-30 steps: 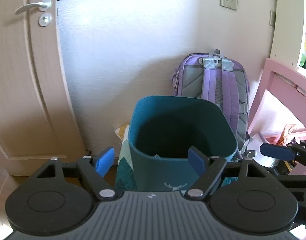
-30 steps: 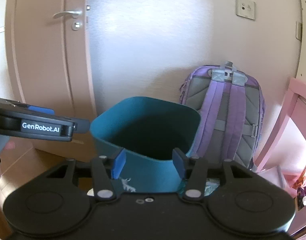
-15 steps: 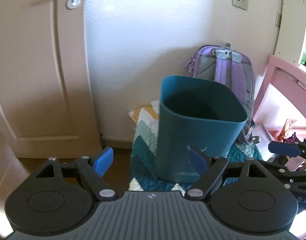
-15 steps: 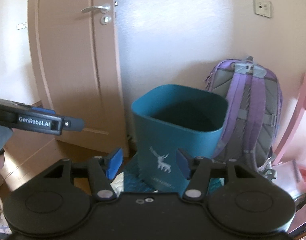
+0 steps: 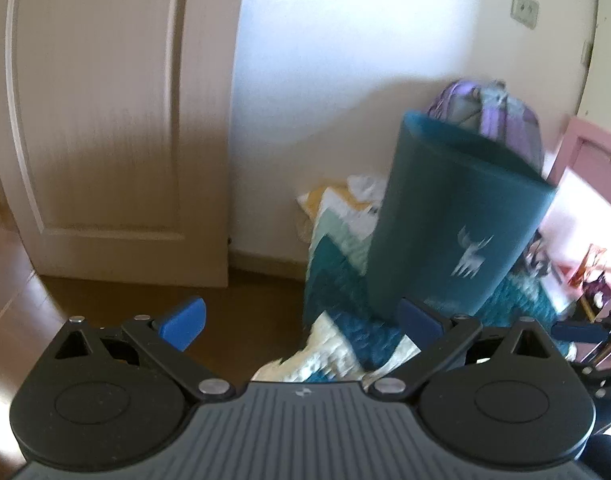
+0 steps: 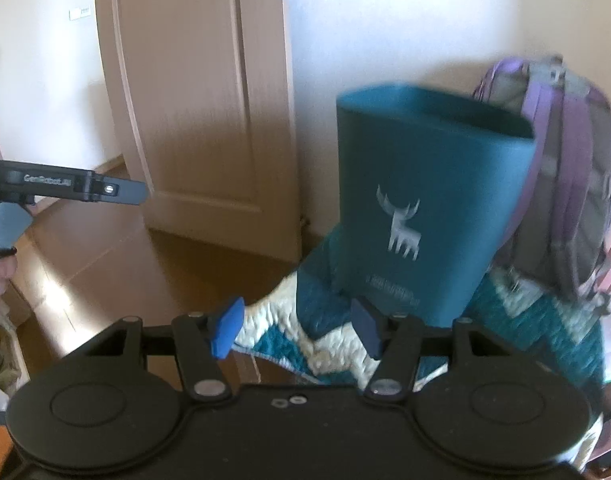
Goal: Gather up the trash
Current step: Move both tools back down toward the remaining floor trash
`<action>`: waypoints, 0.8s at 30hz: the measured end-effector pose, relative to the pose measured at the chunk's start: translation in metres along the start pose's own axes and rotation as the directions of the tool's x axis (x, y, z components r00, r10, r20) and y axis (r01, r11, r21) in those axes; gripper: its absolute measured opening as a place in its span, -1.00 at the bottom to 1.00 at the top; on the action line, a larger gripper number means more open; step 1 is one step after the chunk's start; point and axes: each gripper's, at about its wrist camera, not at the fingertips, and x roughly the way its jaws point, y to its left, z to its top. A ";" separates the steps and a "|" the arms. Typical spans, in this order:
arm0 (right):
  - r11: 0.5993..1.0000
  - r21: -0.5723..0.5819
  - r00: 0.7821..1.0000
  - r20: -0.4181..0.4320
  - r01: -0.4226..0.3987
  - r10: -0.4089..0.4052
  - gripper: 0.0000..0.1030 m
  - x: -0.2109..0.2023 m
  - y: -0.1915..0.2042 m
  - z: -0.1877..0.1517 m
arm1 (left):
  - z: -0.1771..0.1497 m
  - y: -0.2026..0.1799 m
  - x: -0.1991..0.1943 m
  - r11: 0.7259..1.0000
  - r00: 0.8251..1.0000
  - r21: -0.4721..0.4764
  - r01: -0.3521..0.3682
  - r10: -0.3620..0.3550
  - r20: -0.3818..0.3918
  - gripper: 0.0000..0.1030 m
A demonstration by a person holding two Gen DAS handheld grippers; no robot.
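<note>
Both grippers carry nothing: the left gripper [image 5: 301, 322] and the right gripper [image 6: 299, 330] have jaws apart and empty. The bin [image 6: 425, 208] stands on a quilt [image 6: 337, 344] just beyond the right jaws, ahead-right of the left. No trash shows between either pair; the bin's inside is hidden, so progress is unclear.

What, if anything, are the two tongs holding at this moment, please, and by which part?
Nothing: the left tongs and right tongs are both open and empty, short of the teal bin.
</note>
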 end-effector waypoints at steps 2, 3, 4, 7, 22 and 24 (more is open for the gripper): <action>1.000 -0.002 1.000 -0.029 -0.004 0.004 0.14 0.018 -0.001 -0.014 | -0.017 0.015 0.015 1.000 0.999 -0.003 -0.011 0.011 -0.036 1.00; 1.000 -0.005 0.999 -0.049 -0.004 0.003 0.14 0.028 -0.001 -0.023 | -0.026 0.022 0.024 1.000 0.998 0.003 -0.022 0.022 -0.058 1.00; 1.000 -0.008 0.998 -0.066 -0.001 0.001 0.14 0.037 -0.001 -0.030 | -0.034 0.027 0.032 0.999 0.997 0.004 -0.037 0.037 -0.071 1.00; 1.000 -0.024 0.990 -0.141 0.001 -0.004 0.15 0.068 -0.002 -0.055 | -0.062 0.041 0.062 0.998 0.991 0.006 -0.066 0.066 -0.119 1.00; 1.000 -0.016 0.862 -0.507 0.014 -0.020 0.14 0.239 -0.025 -0.180 | -0.211 0.067 0.228 0.998 0.894 0.058 -0.022 0.046 -0.446 1.00; 1.000 -0.006 0.841 -0.541 0.008 -0.010 0.14 0.257 -0.028 -0.194 | -0.231 0.064 0.247 0.999 0.872 0.051 0.008 0.018 -0.490 1.00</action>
